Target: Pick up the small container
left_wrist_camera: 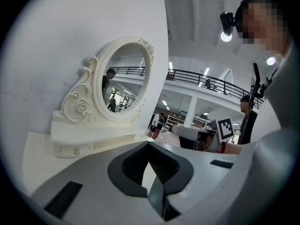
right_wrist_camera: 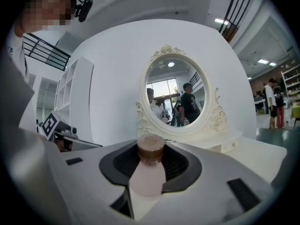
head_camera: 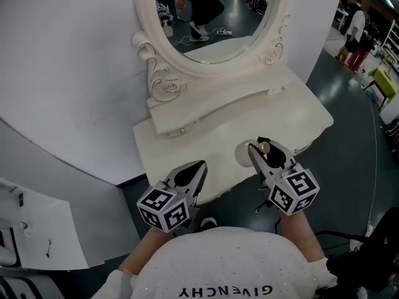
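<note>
Pink-bodied small container (right_wrist_camera: 149, 175), brown cap, pinched upright in the right gripper (head_camera: 262, 149) — apparently held clear above the white dresser top (head_camera: 199, 148). Left gripper (left_wrist_camera: 151, 165) pressed together, empty. Risk: jaws bear on a smooth, tapering body — a jolt could let it slide out.

Small pale-pink container (right_wrist_camera: 148, 175): smooth, frosted-looking matt plastic, with a dull brown cap (right_wrist_camera: 150, 146). Right gripper (head_camera: 262, 148): smooth matt light-grey plastic shell, dark ribbed rubbery-looking pads (right_wrist_camera: 180, 165). White oval-mirrored dressing table (head_camera: 206, 151): smooth satin painted top, carved scrollwork frame (head_camera: 163, 87), glossy mirror glass (head_camera: 215, 14); dark floor (head_camera: 349, 136) faintly shiny.
</note>
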Demonstrator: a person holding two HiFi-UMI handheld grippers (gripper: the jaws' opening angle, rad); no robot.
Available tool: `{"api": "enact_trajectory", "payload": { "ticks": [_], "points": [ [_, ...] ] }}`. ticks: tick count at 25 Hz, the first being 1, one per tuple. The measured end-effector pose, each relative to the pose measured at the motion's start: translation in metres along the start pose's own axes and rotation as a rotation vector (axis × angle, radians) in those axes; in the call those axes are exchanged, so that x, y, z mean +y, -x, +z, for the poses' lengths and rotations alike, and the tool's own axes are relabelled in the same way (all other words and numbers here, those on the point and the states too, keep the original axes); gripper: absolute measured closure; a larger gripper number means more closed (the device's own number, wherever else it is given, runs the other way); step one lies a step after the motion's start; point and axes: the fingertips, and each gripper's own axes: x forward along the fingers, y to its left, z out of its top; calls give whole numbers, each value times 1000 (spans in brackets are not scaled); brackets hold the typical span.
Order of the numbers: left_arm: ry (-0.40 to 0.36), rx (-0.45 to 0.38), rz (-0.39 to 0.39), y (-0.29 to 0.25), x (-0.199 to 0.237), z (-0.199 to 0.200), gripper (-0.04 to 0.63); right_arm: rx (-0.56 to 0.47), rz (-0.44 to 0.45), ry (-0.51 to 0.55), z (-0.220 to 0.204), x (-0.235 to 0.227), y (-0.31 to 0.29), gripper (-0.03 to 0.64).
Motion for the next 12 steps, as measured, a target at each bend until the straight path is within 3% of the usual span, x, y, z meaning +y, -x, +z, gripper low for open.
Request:
{"api": "enact_trajectory", "payload": {
  "ticks": [7,12],
  "points": [
    [60,-26,10,5,-57,-10,595,-57,15,21,22,-8,66,486],
    [53,-39,39,14,-90,-21,595,-92,15,46,28,-10,108,486]
  ]
}}
